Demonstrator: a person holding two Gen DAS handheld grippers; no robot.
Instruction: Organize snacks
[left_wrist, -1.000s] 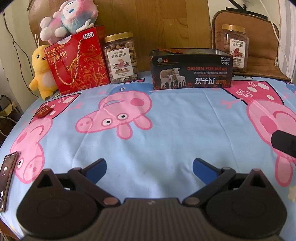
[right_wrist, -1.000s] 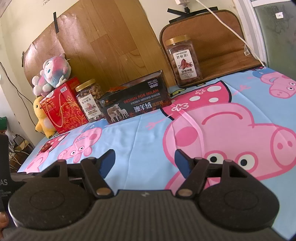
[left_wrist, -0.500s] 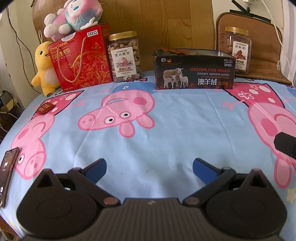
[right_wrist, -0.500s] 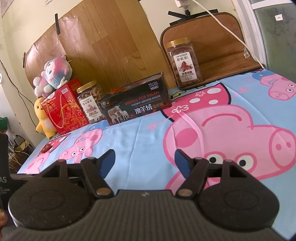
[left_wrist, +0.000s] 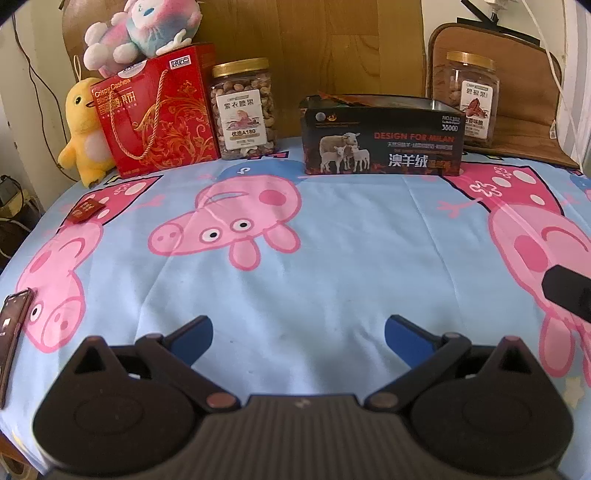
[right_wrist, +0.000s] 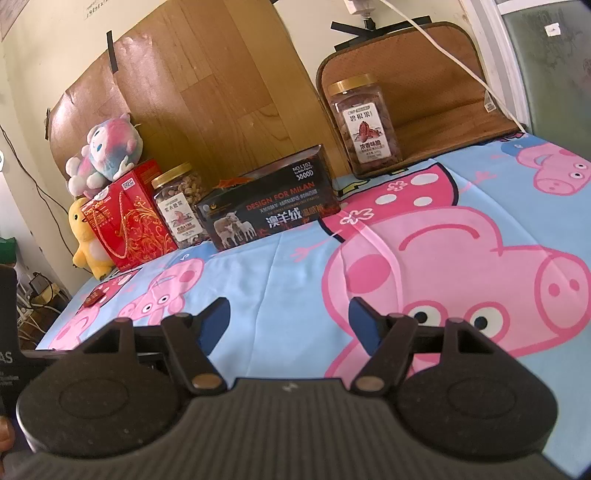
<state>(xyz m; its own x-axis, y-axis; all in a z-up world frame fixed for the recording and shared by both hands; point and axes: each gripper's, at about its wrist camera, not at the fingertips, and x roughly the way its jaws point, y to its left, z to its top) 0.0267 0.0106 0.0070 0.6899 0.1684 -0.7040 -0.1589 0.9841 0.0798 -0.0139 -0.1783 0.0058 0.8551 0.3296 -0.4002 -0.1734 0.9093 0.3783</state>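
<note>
Toys, a phone and a cartoon sheet around the work area.
A blue pig-print sheet (left_wrist: 332, 258) covers the surface. At its far left corner a yellow duck plush (left_wrist: 83, 136) stands upright, and a pink-and-blue plush (left_wrist: 142, 27) sits higher up just beside it. A phone (left_wrist: 11, 332) lies flat at the left edge. Behind stands a wooden board (right_wrist: 207, 99); a brown cushion (right_wrist: 424, 85) leans at the far right, a white cable (right_wrist: 454, 55) draped across it.

Cut off, covered, or too small to read

A phone (left_wrist: 10, 334) is clipped by the left wrist view's edge; the open black tin (left_wrist: 382, 142) hides its contents behind its wall; fine print on the cashew jar (left_wrist: 243, 109) label is unreadable; the yellow duck plush (right_wrist: 86, 240) sits half behind the red gift box (right_wrist: 127, 225).
</note>
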